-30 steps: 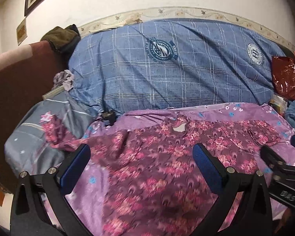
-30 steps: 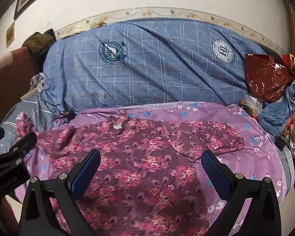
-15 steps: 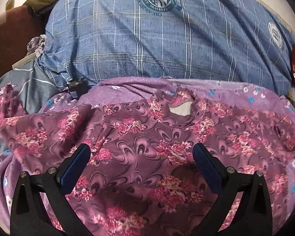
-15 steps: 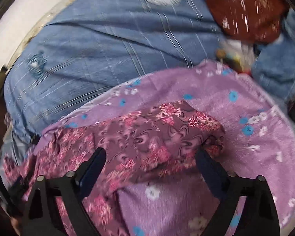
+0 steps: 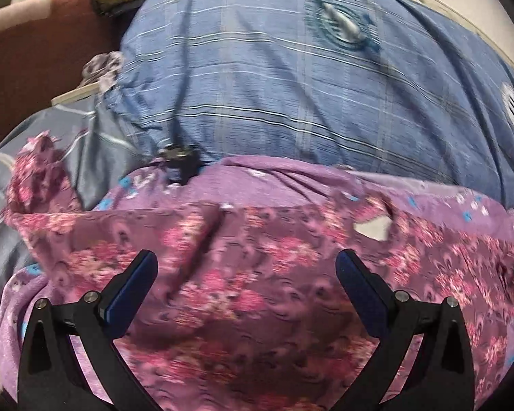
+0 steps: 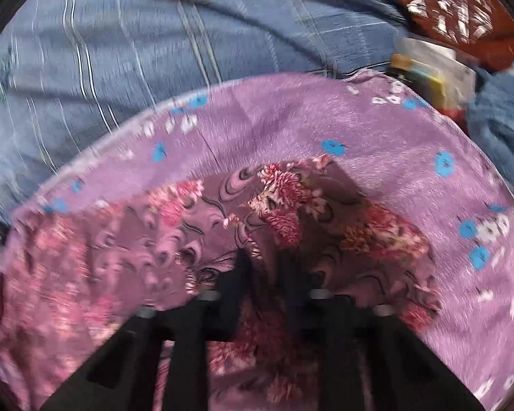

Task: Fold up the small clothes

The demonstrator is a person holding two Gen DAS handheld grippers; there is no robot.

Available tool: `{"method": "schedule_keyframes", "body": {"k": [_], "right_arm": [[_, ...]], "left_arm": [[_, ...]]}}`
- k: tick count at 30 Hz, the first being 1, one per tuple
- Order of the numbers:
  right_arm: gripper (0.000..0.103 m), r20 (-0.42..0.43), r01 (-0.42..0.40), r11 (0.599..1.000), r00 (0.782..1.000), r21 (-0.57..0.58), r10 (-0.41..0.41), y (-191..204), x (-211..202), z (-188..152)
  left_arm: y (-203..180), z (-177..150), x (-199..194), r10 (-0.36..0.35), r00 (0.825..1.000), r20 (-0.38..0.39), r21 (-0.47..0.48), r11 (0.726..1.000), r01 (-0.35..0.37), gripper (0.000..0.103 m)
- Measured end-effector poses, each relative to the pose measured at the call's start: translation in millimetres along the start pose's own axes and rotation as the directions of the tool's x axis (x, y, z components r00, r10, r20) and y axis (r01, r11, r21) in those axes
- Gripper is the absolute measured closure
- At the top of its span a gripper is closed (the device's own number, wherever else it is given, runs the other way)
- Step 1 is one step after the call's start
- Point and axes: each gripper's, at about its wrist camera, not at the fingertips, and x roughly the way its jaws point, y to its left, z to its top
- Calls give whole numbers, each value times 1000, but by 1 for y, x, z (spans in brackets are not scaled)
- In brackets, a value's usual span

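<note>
A maroon floral shirt lies spread on a purple flowered bedsheet, neckline at the right of the left wrist view. My left gripper is open, hovering just above the shirt's left chest area. In the right wrist view, my right gripper is shut on the shirt's right sleeve, which bunches up around the fingers. The sleeve's end lies on the sheet. Both views are motion-blurred.
A large blue plaid pillow lies behind the shirt. A grey blanket and brown headboard are at left. A small black object sits at the pillow's base. A red bag, packets and blue cloth lie at right.
My right gripper closed on the sleeve, after being open over it. My left gripper shifted left over the shirt, still open.
</note>
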Motion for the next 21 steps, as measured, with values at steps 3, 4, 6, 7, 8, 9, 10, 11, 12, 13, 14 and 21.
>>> {"method": "schedule_keyframes", "body": {"k": [3,4,6,7,8,9,10,11,12,13,14,21], "right_arm": [[95,27,-73,997,997,5,73,9,-35,0],[95,25,-70,998,997,2,70,12,-43,0],[96,36,-96,995,995,22,95,16,-60,0],[96,39,-133,990,991,38,132,19,-63,4],[97,43,-190,980,981,53,188,24,-73,3],[97,41,-218,974,976,59,215,30,-72,9],[97,33,-253,965,967,62,251,37,-78,9],[97,24,-305,950,952,62,304,53,-86,7],[97,20,-337,939,941,60,337,62,-92,6],[97,14,-409,911,913,55,409,83,-101,5],[97,13,-447,893,894,53,447,96,-104,6],[96,-45,-744,667,666,33,745,265,-119,-19]], "left_arm": [[22,4,-4,9,1000,10,-57,998,-8,0],[27,4,-5,12,1000,14,-70,997,-11,0],[41,5,-9,28,999,30,-93,995,-25,0],[49,6,-12,34,999,38,-102,994,-30,0],[56,6,-14,37,998,43,-111,993,-32,0],[61,7,-15,42,998,48,-119,992,-36,0],[65,7,-16,52,997,53,-127,991,-45,0],[74,8,-17,72,996,60,-142,988,-63,0],[79,8,-17,81,995,61,-153,986,-71,0],[86,9,-18,87,994,60,-171,982,-76,0],[91,9,-18,88,994,59,-182,980,-76,0],[135,13,-26,188,977,96,-236,958,-161,0]]}}
